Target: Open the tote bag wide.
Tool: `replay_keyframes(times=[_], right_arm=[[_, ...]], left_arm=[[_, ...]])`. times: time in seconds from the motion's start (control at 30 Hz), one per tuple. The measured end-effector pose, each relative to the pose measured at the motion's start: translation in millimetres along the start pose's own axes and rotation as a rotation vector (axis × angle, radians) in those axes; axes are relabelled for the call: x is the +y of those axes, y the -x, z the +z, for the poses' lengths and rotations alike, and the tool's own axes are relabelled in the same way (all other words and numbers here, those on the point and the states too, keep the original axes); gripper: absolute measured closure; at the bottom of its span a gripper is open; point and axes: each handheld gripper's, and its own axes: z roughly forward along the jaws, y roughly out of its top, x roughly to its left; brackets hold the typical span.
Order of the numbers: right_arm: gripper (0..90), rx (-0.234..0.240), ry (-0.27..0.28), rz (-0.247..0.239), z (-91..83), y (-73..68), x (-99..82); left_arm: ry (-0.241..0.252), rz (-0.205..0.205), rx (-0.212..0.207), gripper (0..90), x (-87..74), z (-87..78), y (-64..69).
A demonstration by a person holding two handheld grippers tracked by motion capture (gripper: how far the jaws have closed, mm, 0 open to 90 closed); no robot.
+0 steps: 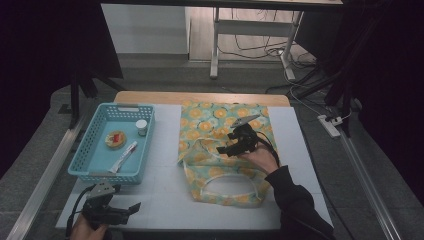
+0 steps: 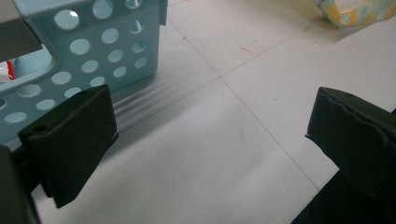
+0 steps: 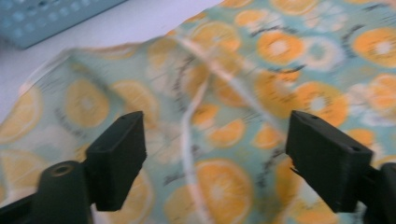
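Note:
A cloth bag [image 1: 220, 150] printed with orange slices on teal lies on the white mat, its handles toward the near side. My right gripper [image 1: 231, 146] hovers over the bag's middle, held by a hand in a dark sleeve. In the right gripper view its jaws stand wide apart above the fabric [image 3: 219, 116] with nothing between them. My left gripper [image 1: 134, 207] rests near the table's front left edge, open. In the left gripper view its jaws frame bare mat, with the blue basket [image 2: 93, 51] just beyond.
The blue perforated basket [image 1: 95, 150] at left holds a small white-capped jar [image 1: 142, 127], a round yellow and red item [image 1: 115, 139] and a white tube [image 1: 124, 156]. The white mat [image 1: 165, 145] covers a wooden table. Cables and table legs lie on the floor behind.

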Motion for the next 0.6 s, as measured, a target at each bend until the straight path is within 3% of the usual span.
replay_keyframes(times=[0.2,0.37,0.5,0.6], right_arm=[[8.8,0.037,-0.042,-0.029,2.7,-14.4,-13.1],[4.1,0.051,-0.082,-0.020,9.7,-13.0,-27.8],[2.3,0.039,-0.120,-0.025,19.5,-9.9,-37.2],[2.3,0.000,-0.154,-0.055,26.5,-8.7,-43.0]], left_arm=[[0.001,0.002,0.000,1.7,-0.1,-0.1,0.2],[0.002,0.005,-0.001,1.7,-0.1,-0.2,0.5],[0.003,0.009,-0.001,1.7,-0.1,-0.3,0.8],[0.005,0.009,-0.002,1.6,-0.2,-0.6,0.8]])
